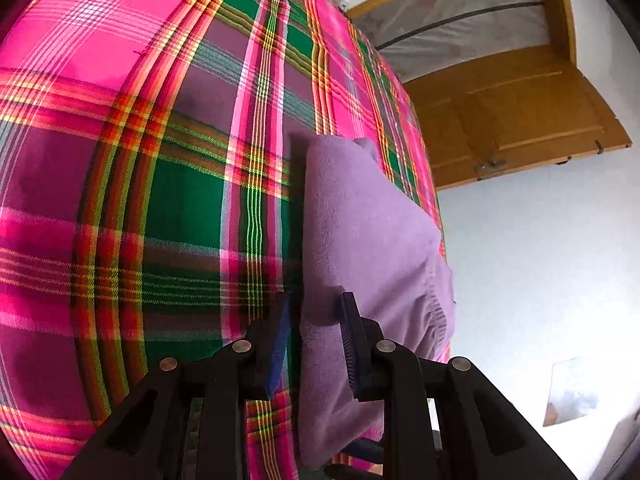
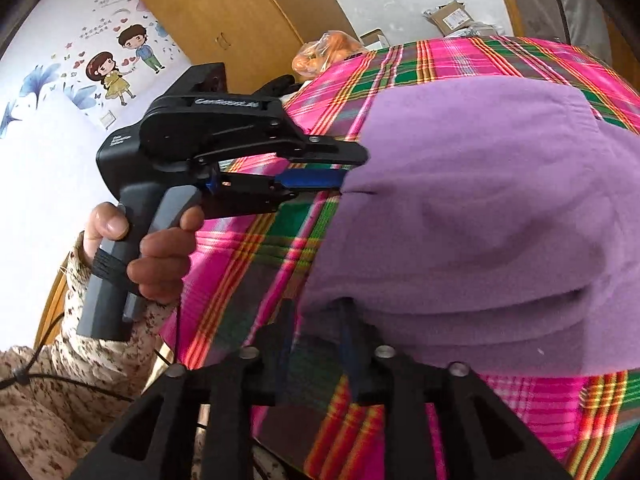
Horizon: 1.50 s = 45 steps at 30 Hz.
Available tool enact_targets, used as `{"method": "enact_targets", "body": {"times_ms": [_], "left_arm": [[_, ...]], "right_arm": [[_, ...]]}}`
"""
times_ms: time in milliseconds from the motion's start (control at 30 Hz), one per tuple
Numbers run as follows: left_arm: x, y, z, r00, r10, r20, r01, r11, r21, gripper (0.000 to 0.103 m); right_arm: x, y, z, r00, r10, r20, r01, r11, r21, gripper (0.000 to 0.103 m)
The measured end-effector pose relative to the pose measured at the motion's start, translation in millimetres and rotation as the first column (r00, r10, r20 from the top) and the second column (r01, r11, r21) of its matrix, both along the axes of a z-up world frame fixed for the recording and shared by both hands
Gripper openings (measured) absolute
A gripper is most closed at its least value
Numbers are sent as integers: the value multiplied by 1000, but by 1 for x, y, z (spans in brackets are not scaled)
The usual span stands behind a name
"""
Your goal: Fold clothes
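Observation:
A purple fleece garment (image 2: pixel 480 216) lies folded in layers on a bed with a pink, green and orange plaid cover (image 2: pixel 248 280). In the left wrist view the garment (image 1: pixel 360 232) runs between my left gripper's (image 1: pixel 316 320) blue-padded jaws, which are shut on its edge. The left gripper also shows in the right wrist view (image 2: pixel 348 168), held by a hand and pinching the garment's left edge. My right gripper (image 2: pixel 316 316) stands with its jaws apart at the garment's near lower corner, the fabric just above the fingertips.
A wooden door (image 1: pixel 520 116) and white wall stand beyond the bed. A wooden wardrobe (image 2: pixel 240 12), a bag of orange items (image 2: pixel 324 54), cardboard boxes (image 2: pixel 448 16) and cartoon wall stickers (image 2: pixel 116 68) are behind the bed. A cable (image 2: pixel 60 380) trails by the person's sleeve.

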<state>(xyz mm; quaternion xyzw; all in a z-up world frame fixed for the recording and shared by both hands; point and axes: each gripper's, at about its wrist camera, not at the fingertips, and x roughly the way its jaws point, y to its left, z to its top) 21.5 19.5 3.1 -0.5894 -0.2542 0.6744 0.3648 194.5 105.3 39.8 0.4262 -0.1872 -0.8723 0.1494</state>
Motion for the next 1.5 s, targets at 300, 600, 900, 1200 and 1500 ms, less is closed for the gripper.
{"method": "enact_targets", "body": {"times_ms": [300,600,900,1200,1500], "left_arm": [[-11,2,0,1000,-12,-1,12,1000,4,24],[-37,7,6,1000,12,2,-12,1000,-18,24],[-48,14,5,1000,24,-15,-24,1000,11,17],[-58,33,8,999,52,-16,-52,998,24,11],[-54,32,19,999,44,-29,-44,999,19,11]], "right_arm": [[6,-24,3,999,-47,-26,51,979,197,28],[13,-22,3,996,-70,-63,83,970,230,7],[14,-28,12,995,-40,-96,61,970,236,6],[27,-30,17,994,-15,-105,39,972,231,4],[36,-28,19,994,-8,-105,29,979,203,3]]}}
